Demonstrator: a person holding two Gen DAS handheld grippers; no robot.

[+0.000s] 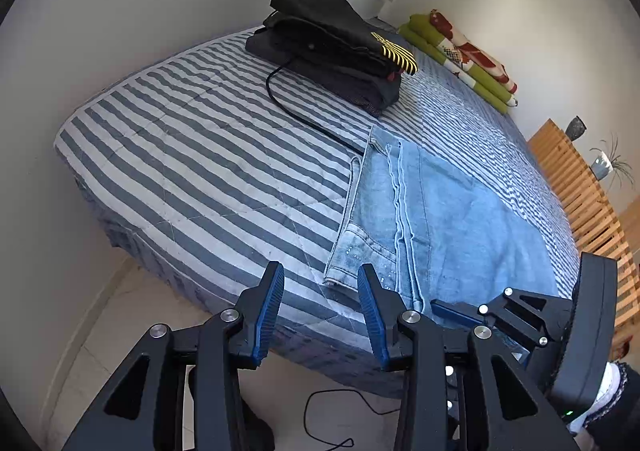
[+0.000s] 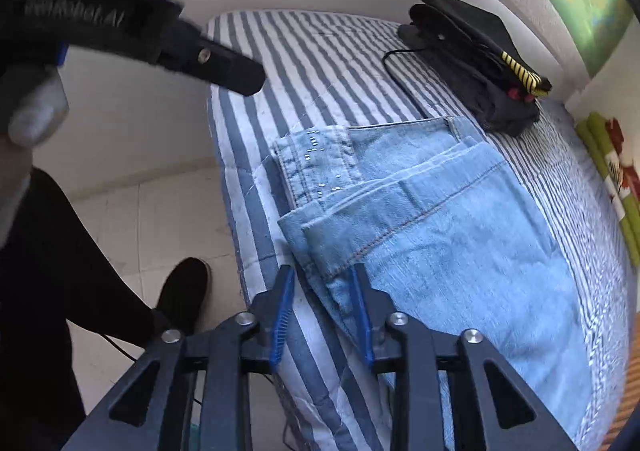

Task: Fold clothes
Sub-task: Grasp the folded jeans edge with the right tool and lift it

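- Nearest to us in the right wrist view, our right claw [image 2: 322, 311] hangs over the near edge of the light-blue jeans [image 2: 440, 231]. Its blue pads [image 2: 282, 315] straddle a folded corner of denim, with a gap showing on the left side, so we read it as released, not yet pinching.
- In the left wrist view, our left claw [image 1: 320, 311] sits part-open above the bed's edge, just beside the jeans' hem [image 1: 340, 279], with nothing between its pads.
- The jeans lie flat and partly folded on the striped bed [image 1: 180, 171], close to its near edge. A stack of dark folded clothes [image 1: 332, 47] sits well apart, further back.
- A black cable [image 1: 288, 99] runs from that stack toward the jeans and seems to slip under their far corner.
- Risk: if our right claw closes here, it may catch only the top layer of the corner, so the fold would peel open when lifted.
- Risk: it could also pinch the quilt beneath, dragging the bedding along.
- Risk: lifting the jeans may snag the cable and tug the dark stack.
- Risk: the denim lies so near the bed's edge that an uneven pull could slide it to the floor [image 2: 160, 211].
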